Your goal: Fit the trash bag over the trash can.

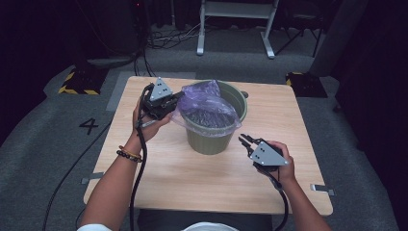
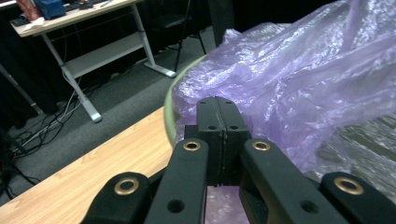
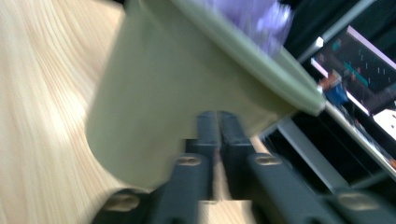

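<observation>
**One number on the floor**

A big dark "4" (image 1: 89,125) is marked on the grey floor (image 1: 43,144), just left of the table (image 1: 192,178). In the right gripper view a screen (image 3: 369,60) glows with small coloured marks, maybe words, but the blur makes them too hard to read. No other words or numbers can be read.

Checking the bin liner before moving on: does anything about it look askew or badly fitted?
Yes. The purple bag is bunched over the left side of the green bin, leaving the far right rim bare. The left claw is shut on its edge.
</observation>
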